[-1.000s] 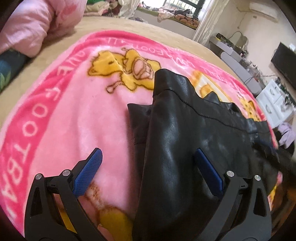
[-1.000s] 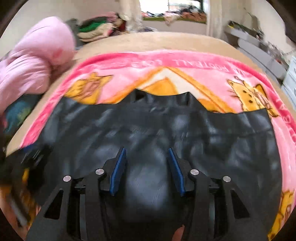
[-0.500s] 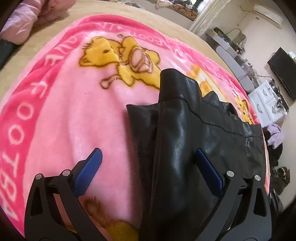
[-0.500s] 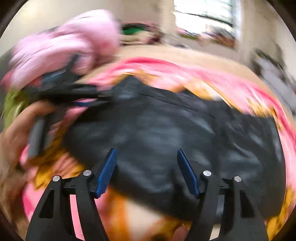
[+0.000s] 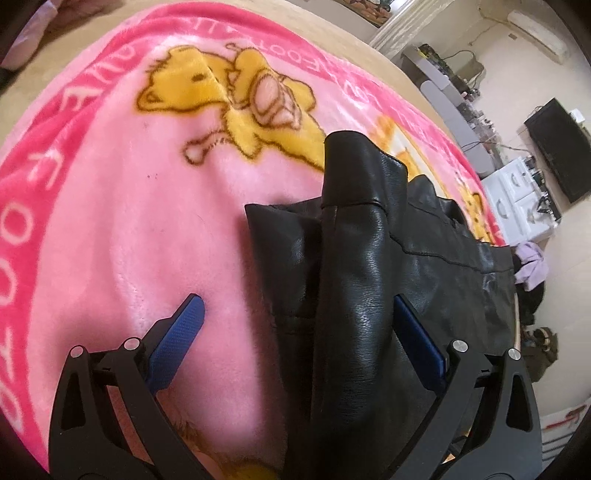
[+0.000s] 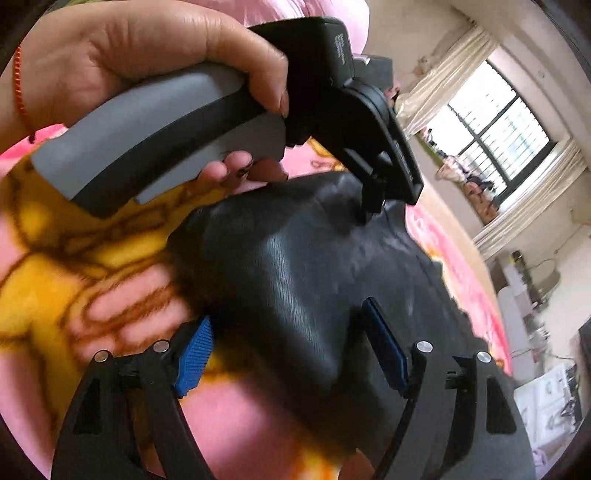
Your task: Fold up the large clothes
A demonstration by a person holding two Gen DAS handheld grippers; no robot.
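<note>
A black leather garment (image 5: pixel 373 258) lies folded on a pink cartoon blanket (image 5: pixel 122 206) on the bed. In the left wrist view my left gripper (image 5: pixel 299 321) is open, its blue pads straddling the garment's left folded edge, gripping nothing. In the right wrist view my right gripper (image 6: pixel 291 350) is open over a raised fold of the same garment (image 6: pixel 295 288), close to its edge. The left gripper's grey handle and the hand holding it (image 6: pixel 155 110) fill the upper left of that view.
A tan bed surface (image 5: pixel 332 33) borders the blanket at the back. A white drawer unit (image 5: pixel 517 199) and a dark screen (image 5: pixel 557 144) stand at the right. A window with curtains (image 6: pixel 491 125) is beyond the bed.
My right gripper opened and swung left across the garment toward its left end, near my left hand. My left gripper stayed open and shifted slightly closer over the folded edge.
</note>
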